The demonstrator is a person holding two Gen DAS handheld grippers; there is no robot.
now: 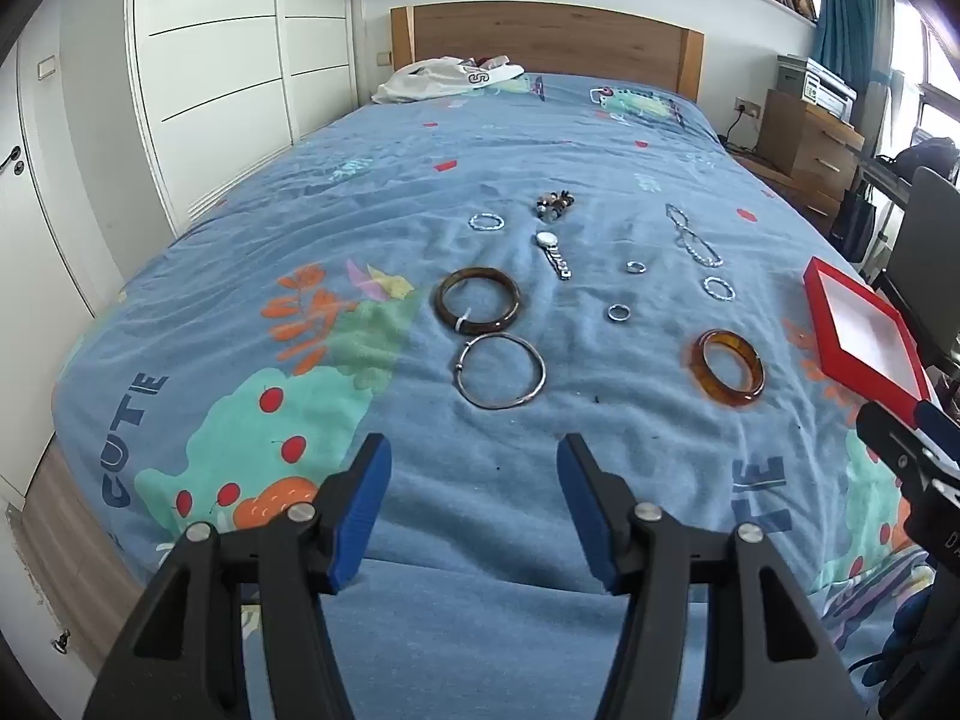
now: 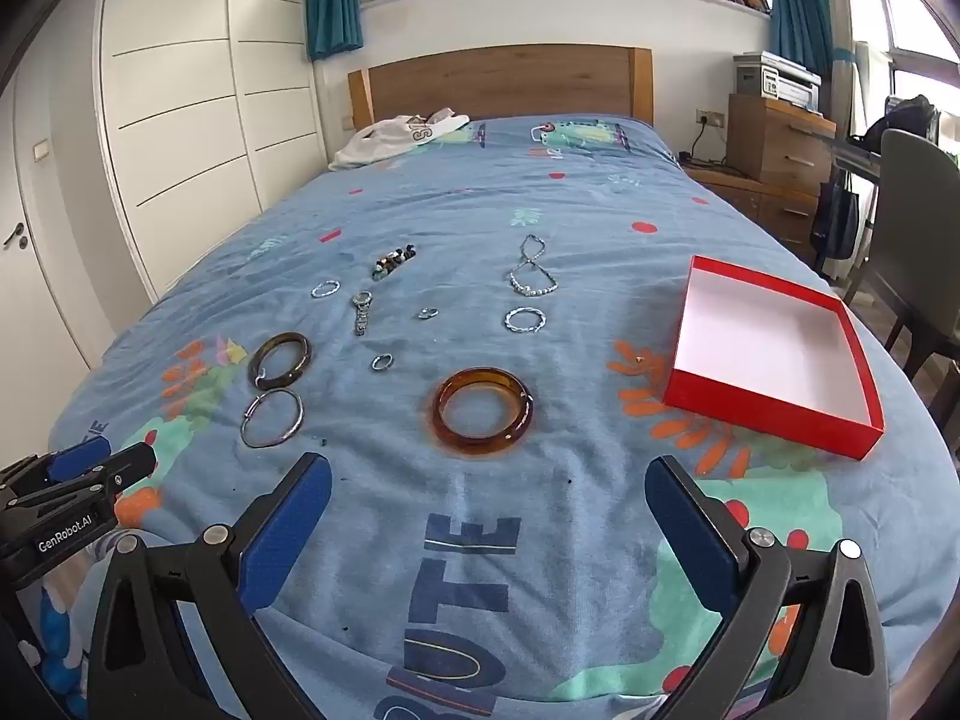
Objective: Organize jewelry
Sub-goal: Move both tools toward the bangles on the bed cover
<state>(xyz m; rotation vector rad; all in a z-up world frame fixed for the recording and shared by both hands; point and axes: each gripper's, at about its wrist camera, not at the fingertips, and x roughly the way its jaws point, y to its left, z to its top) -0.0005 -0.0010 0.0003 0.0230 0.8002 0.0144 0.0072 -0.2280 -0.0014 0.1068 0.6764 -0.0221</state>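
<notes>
Nothing is in the red box (image 2: 774, 354) yet, so the whole sorting job lies ahead, and the risks sit in the bedding; the blue bedspread (image 2: 480, 192) is soft and wrinkled, so fingers pressing down on a thin piece could push it into a fold or pinch cloth along with it. The two small rings (image 2: 382, 362), on the far left of the box, look the hardest to take for that reason; the chain necklace (image 2: 531, 273), beyond the box's far left corner, is limp and may trail or snag when lifted. The amber bangle (image 2: 483, 417) lies flat just left of the box, glossy, thick and translucent; its smooth rim could slip from the pads. Further left of the box lie a dark brown bangle (image 1: 477, 307) with a small white tag and, on its near side, a thin silver hoop (image 1: 501, 371), the two almost touching; a careless grasp might drag both. The left gripper (image 1: 474, 510) hovers with its fingers spread apart, holding nothing; the right gripper (image 2: 489, 525) is spread wide and empty too, short of the amber bangle.
</notes>
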